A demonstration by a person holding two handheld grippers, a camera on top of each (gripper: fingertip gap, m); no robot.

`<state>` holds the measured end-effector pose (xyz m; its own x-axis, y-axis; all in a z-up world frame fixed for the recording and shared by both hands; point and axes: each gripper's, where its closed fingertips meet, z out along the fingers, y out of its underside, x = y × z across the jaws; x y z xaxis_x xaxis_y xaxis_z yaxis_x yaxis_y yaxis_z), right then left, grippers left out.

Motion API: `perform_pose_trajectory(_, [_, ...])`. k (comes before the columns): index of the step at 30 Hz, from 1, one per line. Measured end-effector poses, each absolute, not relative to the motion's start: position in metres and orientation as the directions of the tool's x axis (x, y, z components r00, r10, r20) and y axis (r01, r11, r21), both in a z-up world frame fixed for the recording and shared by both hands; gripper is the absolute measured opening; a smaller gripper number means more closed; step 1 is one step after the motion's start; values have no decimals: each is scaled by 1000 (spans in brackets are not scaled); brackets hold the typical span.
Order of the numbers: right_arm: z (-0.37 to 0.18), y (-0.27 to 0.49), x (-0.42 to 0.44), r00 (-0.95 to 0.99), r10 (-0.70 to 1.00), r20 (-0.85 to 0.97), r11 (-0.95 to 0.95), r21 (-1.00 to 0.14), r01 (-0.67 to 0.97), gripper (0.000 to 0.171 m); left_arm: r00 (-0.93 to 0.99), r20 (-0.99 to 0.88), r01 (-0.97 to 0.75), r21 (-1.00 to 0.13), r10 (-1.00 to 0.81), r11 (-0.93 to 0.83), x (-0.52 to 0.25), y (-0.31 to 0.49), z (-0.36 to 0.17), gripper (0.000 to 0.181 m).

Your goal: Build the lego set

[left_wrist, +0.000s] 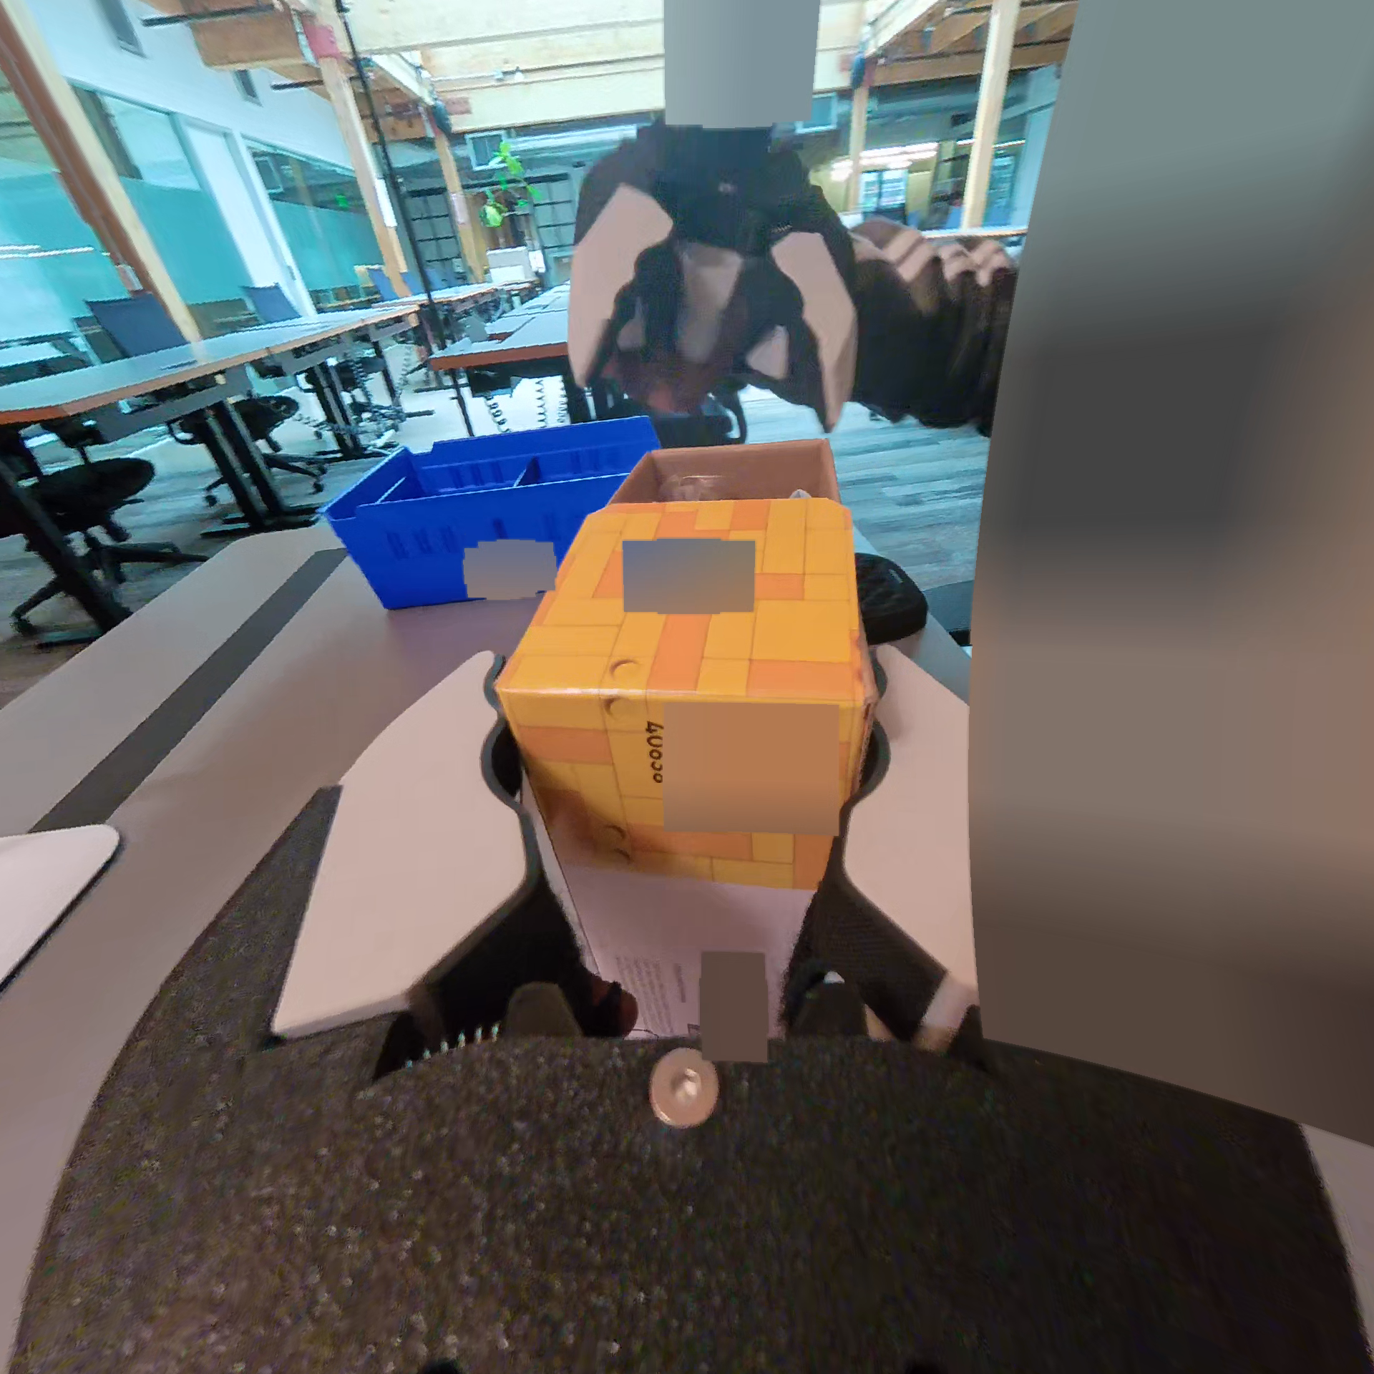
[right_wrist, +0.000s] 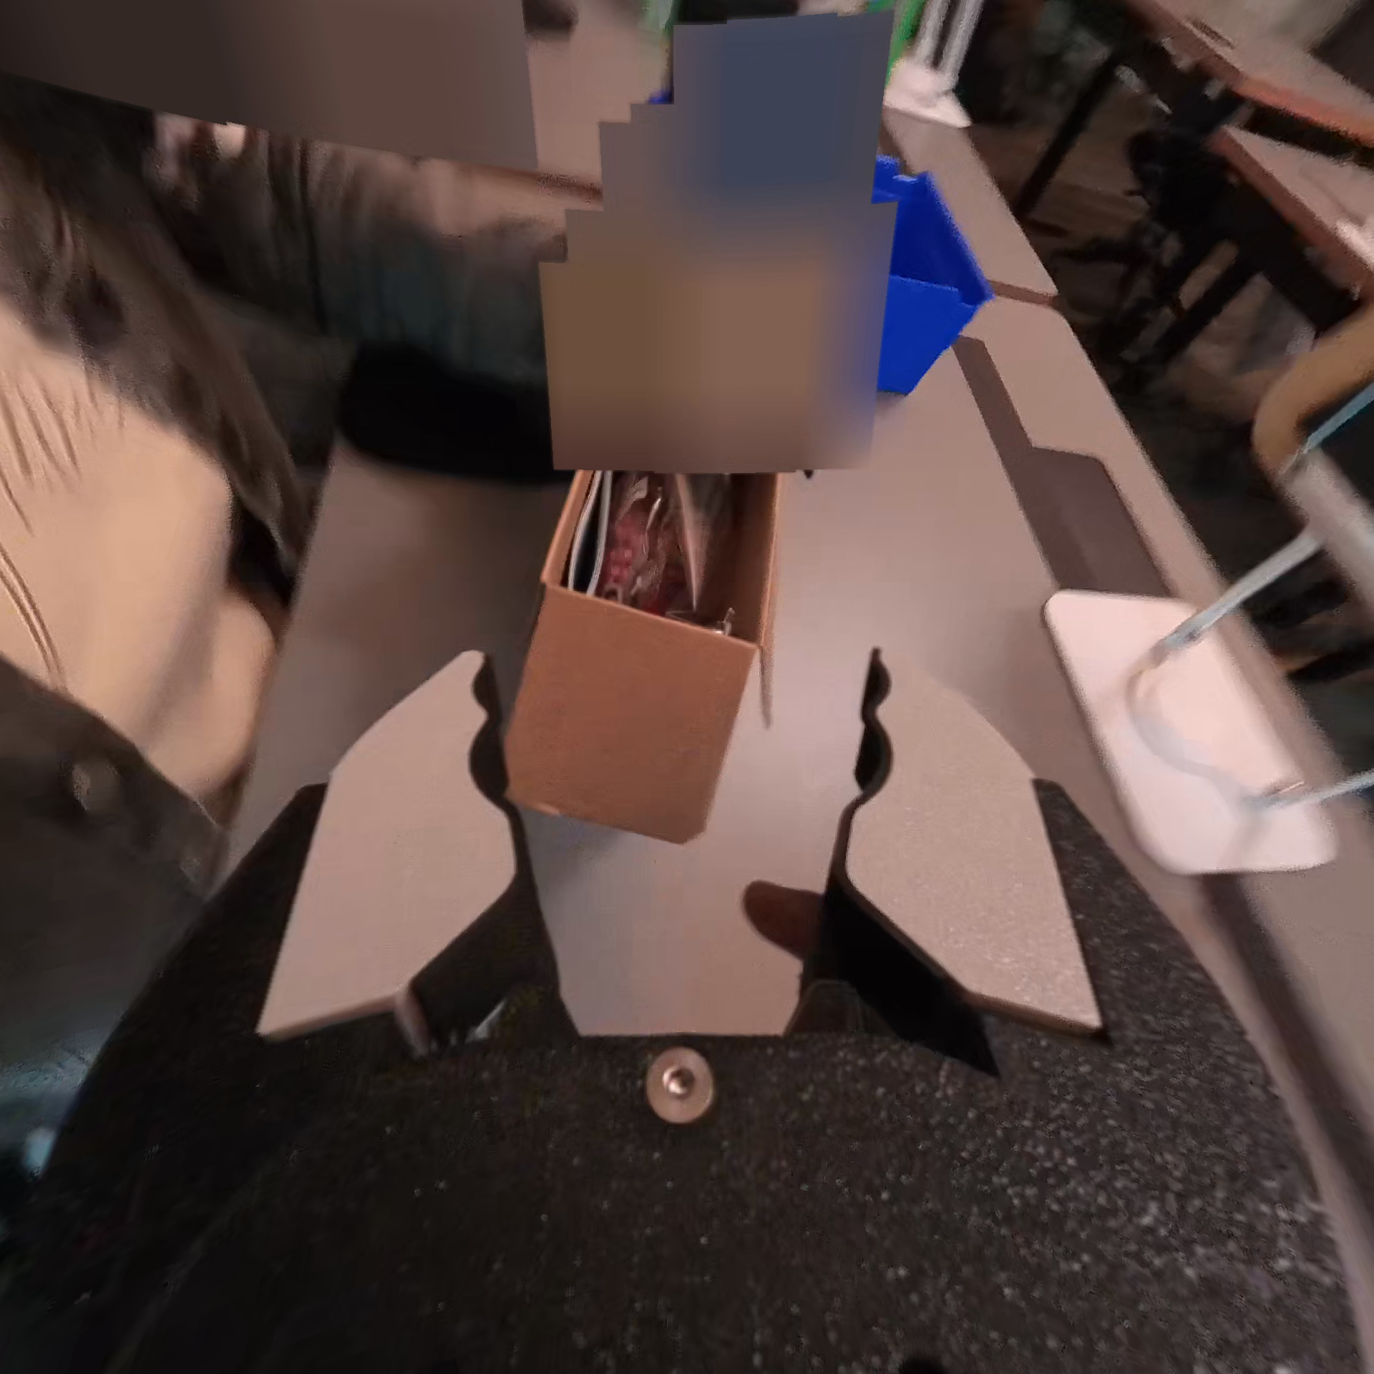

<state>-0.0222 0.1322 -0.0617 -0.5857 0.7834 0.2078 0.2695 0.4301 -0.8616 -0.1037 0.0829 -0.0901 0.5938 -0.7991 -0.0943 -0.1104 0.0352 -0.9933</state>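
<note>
Room: an open office hall with wooden beams, glass walls, rows of desks and black chairs behind.
Surface: a grey table with a dark strip along it; a sheet of white paper lies on it under the near end of the box.
Lego box: one yellow-orange box printed like bricks, lying on the table; behind it a brown cardboard inner tray is pulled out and open at the top.
Contents: in the right wrist view I see clear bags with reddish pieces and something flat and white, perhaps a booklet; I cannot count the bags.
Left gripper: its two fingers stand one at each side of the yellow box and seem to press its walls, so I judge it clamped on the box.
Right gripper: fingers wide apart, nothing between them but the near corner of the tray; the left finger is just beside the tray wall, touching or not I cannot say.
Handling: thin cardboard, light and a little soft; it will dent under hard squeeze, so hold at the edges near the corners, where it is stiffer. The bags are slippery and loose.
Other things: one blue plastic bin with compartments beyond the box; one white plate with metal wire at the table edge.
</note>
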Motion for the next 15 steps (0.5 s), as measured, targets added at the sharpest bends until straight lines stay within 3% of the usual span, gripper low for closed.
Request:
perform_pose_trajectory(2, [-72,130,-24,-529,848,31,236,-916,324,109,623,-101,-116,-993,-776,35,-103,84,-90,88])
perform_pose_trajectory(4, [-89,129,-30,-485,874,12,202,-918,342,114,646,-107,-123,-992,-756,34,-102,84,-90,88])
perform_pose_trajectory(12, [-97,114,-56,-506,856,104,217,-962,169,85,696,-106,-124,-992,-710,26,-97,86,-89,88])
perform_pose_trajectory(15, [-96,114,-56,-517,849,107,201,-971,131,83,705,-115,-142,-990,-700,20,-96,85,-90,89])
